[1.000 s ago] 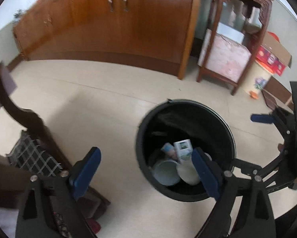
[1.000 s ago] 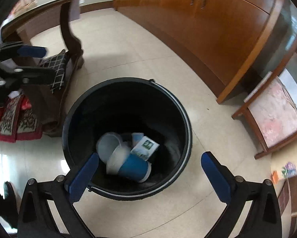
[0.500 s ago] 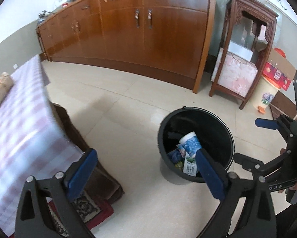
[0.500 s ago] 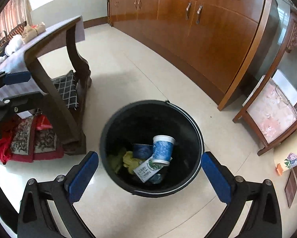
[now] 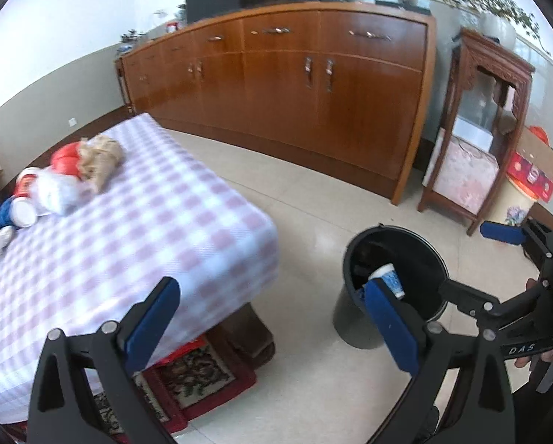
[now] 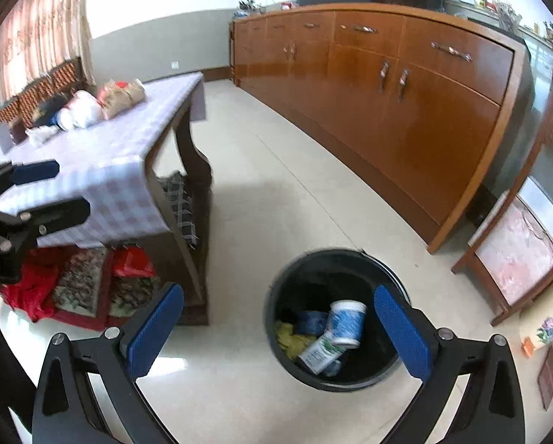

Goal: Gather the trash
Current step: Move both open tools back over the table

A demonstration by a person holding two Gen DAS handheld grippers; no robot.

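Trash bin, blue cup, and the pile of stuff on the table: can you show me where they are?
Trash bin (image 6: 381, 379): right wrist view, on its front rim.
Blue cup (image 6: 346, 323): right wrist view, on its side, inside the bin.
Pile of stuff (image 5: 100, 159): left wrist view, on the crumpled brown paper.

Black bin (image 6: 335, 377) holds a blue-and-white cup (image 6: 347, 323) and yellow scrap (image 6: 291, 338). Lilac-and-white checked cloth (image 5: 135, 229) covers the surface. Blue pads (image 6: 154, 327) line the claws. Brown cabinets (image 5: 313, 92).
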